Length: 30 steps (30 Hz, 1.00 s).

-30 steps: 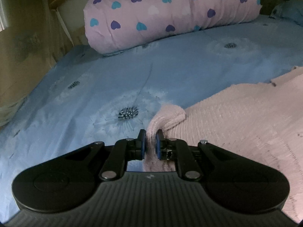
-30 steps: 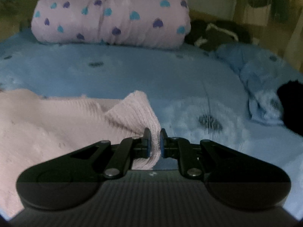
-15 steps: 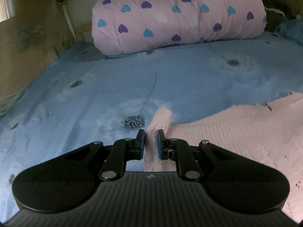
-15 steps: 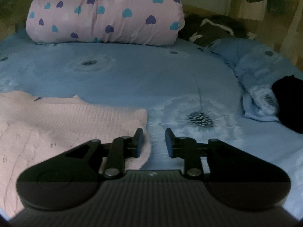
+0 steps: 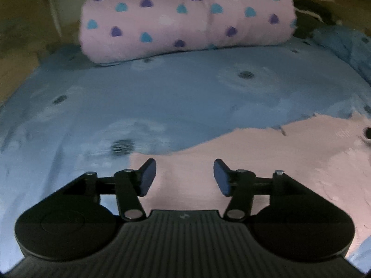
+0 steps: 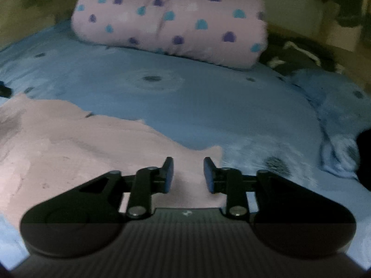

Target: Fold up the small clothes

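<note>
Here we hold both tools above a pale pink knitted garment [image 5: 266, 162] that lies spread flat on a blue bedsheet printed with dandelion heads [image 5: 176, 97]. Our left gripper [image 5: 184, 177] hangs over the garment's left corner; its jaws are opening, and its blue pads [image 5: 148, 176] stand well apart with nothing pressed between them, only the pink knit lying below. Our right gripper [image 6: 188, 175] sits over the garment's right corner [image 6: 208, 153]; its jaws are opening too, narrower than the left pair, and the cloth lies beneath them, not pinched. At the head of the bed a rolled pink quilt dotted with purple and teal hearts [image 6: 171, 20] rests on the sheet, well apart from the garment. To the right of it, in the right wrist view, a crumpled blue cloth [image 6: 336, 120] and some dark fabric [image 6: 299, 55] lie near the bed's edge. Both views are blurred.
</note>
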### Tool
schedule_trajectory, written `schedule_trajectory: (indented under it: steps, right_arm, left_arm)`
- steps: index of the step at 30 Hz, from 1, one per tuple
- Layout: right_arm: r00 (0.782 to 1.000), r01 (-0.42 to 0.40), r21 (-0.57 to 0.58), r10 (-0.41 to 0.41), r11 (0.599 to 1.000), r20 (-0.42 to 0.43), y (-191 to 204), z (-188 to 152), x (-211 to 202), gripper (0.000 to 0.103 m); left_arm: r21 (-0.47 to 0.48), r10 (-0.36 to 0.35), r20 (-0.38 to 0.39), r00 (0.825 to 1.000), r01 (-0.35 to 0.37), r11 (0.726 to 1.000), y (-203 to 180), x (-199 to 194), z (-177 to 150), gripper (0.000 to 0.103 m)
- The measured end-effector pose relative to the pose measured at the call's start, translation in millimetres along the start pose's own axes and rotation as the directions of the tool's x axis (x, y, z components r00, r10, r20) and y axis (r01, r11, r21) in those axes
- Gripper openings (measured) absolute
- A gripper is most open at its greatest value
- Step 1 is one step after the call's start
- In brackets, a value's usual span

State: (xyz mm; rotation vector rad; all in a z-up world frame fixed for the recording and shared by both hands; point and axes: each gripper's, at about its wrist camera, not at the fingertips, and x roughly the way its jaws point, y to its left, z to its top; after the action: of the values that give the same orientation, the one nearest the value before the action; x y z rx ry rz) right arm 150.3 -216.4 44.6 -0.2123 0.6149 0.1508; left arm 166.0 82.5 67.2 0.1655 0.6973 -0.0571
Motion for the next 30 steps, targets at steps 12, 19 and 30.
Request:
schedule_trajectory:
  steps: [12,19,30]
  right_arm:
    - [0.992,-0.101,-0.023,0.098,0.995,-0.085,39,5,53,0.043]
    - [0.994,-0.108,-0.083,0.106,0.991,-0.030,52,3,43,0.006]
    - [0.998,-0.040,-0.053,0.042,0.998,0.051,44,18,51,0.005]
  left_arm:
    - [0.010,-0.017,-0.065,0.998,0.018,1.000,-47,50,-15,0.039]
    - [0.027,0.019,0.015,1.000,-0.019,0.999,-59,41,-14,0.008]
    - [-0.026,0.053,0.039,0.998,-0.052,0.998,-57,63,0,0.006]
